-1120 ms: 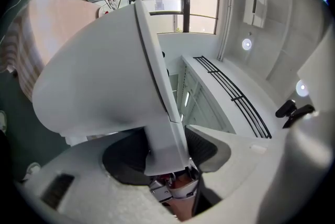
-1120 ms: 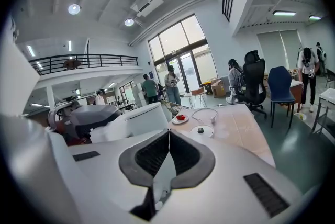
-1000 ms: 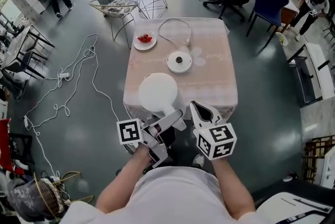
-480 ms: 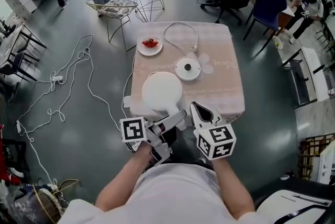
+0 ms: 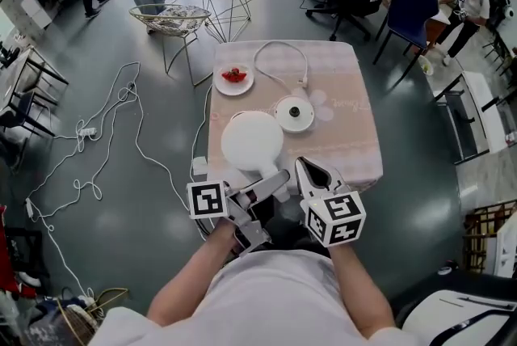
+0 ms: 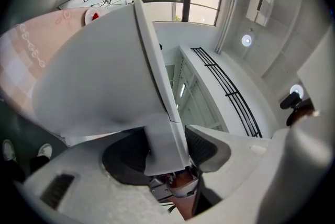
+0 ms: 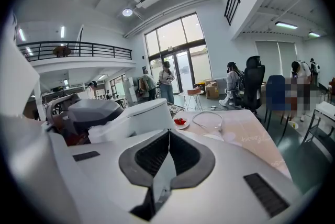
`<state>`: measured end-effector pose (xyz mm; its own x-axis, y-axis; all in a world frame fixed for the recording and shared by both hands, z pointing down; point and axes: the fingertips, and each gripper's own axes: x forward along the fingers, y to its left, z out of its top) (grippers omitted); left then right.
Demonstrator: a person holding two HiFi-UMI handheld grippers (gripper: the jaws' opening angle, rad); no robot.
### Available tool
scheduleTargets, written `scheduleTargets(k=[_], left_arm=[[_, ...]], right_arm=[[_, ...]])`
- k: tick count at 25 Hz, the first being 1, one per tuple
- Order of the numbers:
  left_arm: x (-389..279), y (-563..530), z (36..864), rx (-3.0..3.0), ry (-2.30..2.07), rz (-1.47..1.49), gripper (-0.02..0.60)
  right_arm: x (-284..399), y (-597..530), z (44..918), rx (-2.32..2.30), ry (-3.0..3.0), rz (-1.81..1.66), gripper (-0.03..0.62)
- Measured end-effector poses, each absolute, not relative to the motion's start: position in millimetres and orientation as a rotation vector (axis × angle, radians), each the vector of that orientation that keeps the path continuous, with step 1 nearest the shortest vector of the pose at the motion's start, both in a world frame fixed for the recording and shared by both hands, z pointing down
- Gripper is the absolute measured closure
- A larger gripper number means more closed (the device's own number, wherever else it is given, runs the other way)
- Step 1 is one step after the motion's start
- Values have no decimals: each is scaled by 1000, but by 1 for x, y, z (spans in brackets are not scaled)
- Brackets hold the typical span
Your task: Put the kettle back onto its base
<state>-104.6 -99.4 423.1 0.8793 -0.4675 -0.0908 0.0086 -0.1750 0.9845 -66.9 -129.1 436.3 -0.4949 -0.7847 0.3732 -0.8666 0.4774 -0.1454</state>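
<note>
Pink-clothed table [image 5: 355, 142], base [image 5: 294, 113] sitting mid-top; I'm holding kettle [image 5: 252, 141] over near edge, L gripper [image 5: 271, 183] clamping its stiff handle [image 6: 163, 131]. Smooth plastic, prob. nose-heavy. R gripper [image 5: 311, 172] pinched together, empty.

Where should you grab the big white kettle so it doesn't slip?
By its handle, coming from the side where it sticks out. The kettle has a round body that looks too wide for jaws, while the handle is a narrow bar they can close around. The left gripper grips it there.
</note>
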Motion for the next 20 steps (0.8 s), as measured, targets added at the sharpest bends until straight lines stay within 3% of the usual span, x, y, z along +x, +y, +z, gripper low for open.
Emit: scheduleTargets(k=[20], left_arm=[[-64, -209, 420, 1719, -392, -436, 365]], right_arm=[[-17, -236, 435, 1411, -2502, 463, 589]])
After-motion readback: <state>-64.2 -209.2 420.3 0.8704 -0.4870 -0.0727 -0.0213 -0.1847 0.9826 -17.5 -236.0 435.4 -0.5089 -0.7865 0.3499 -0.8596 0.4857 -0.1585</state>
